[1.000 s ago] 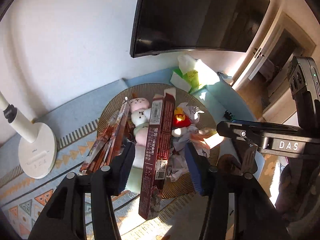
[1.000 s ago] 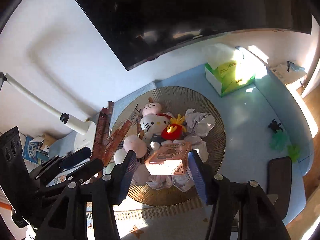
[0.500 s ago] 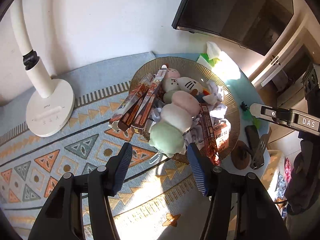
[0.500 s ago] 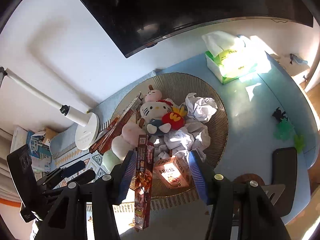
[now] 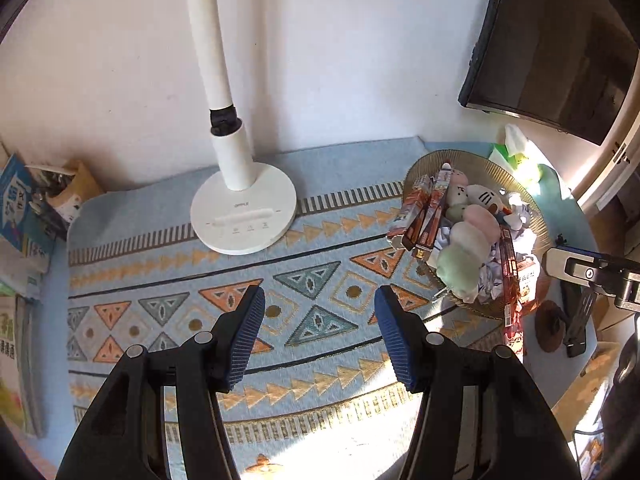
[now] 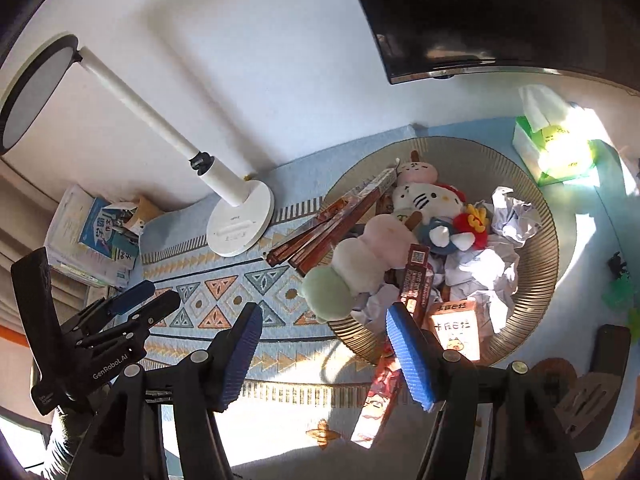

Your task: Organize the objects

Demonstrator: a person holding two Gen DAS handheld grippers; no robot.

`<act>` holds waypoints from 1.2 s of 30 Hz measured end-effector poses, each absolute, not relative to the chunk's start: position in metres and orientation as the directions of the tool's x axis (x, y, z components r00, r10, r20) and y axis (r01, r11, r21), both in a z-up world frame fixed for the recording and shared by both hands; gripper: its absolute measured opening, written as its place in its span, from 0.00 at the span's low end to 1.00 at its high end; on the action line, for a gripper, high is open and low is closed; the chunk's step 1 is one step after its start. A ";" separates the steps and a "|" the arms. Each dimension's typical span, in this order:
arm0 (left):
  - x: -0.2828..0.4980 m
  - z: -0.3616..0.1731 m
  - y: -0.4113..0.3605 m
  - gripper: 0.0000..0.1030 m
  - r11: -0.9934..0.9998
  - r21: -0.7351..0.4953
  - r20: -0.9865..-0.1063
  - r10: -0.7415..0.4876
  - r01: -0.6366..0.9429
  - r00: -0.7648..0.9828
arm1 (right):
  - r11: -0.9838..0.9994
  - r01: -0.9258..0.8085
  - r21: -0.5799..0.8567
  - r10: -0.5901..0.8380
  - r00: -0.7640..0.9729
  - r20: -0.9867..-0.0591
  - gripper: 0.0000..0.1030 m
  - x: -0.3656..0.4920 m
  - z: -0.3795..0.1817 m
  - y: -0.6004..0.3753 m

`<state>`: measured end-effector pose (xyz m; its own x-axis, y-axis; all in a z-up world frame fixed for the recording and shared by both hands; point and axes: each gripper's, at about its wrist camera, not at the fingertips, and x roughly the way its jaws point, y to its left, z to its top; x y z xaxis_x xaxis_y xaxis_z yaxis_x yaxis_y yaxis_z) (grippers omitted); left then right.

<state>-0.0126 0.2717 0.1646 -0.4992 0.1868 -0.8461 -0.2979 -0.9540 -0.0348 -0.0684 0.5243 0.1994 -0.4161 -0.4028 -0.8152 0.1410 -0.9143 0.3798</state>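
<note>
1. The round ribbed tray (image 6: 548,240) on the patterned mat (image 5: 248,280) is heaped with plush toys (image 6: 372,256), crumpled paper (image 6: 512,216) and long red boxes (image 6: 344,220).
2. One long red box (image 6: 416,280) overhangs the tray's near rim, beside a small orange carton (image 6: 456,332).
3. The right gripper (image 6: 324,352) and left gripper (image 5: 316,328) both hover wide and empty; the left is over bare mat.
4. This looks like a pause between placements; next, probably nudging the overhanging box inward.

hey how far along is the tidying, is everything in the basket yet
Mostly done, it looks like. The basket already holds plush toys, crumpled paper and snack boxes. Both the left gripper and right gripper are open and empty. One long box hangs over the rim, perhaps needing a nudge.
</note>
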 end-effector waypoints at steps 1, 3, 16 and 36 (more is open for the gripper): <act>-0.011 0.164 0.264 0.53 -0.954 -0.028 -0.847 0.181 -0.298 -0.500 | -0.915 0.152 0.375 -0.403 -0.413 -0.817 0.61 -0.068 0.199 0.514; -0.009 0.160 0.248 0.53 -0.954 -0.014 -0.850 0.169 -0.300 -0.499 | -0.916 0.168 0.364 -0.401 -0.409 -0.819 0.62 -0.064 0.199 0.492; -0.001 0.127 0.142 0.55 -0.953 -0.031 -0.880 0.168 -0.301 -0.444 | -0.914 0.127 0.385 -0.404 -0.362 -0.840 0.65 -0.033 0.166 0.376; -0.022 0.001 0.104 0.78 -0.980 0.016 -0.850 0.091 -0.198 -0.518 | -0.991 0.130 -0.018 -0.033 -0.380 -0.924 1.00 -0.044 0.017 0.325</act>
<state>-0.0221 0.1041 0.0014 -0.5183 0.0912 -0.8503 -0.1980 -0.9801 0.0156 -0.0439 0.3254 0.0171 -0.3803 -0.0327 -0.9243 0.1299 -0.9914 -0.0184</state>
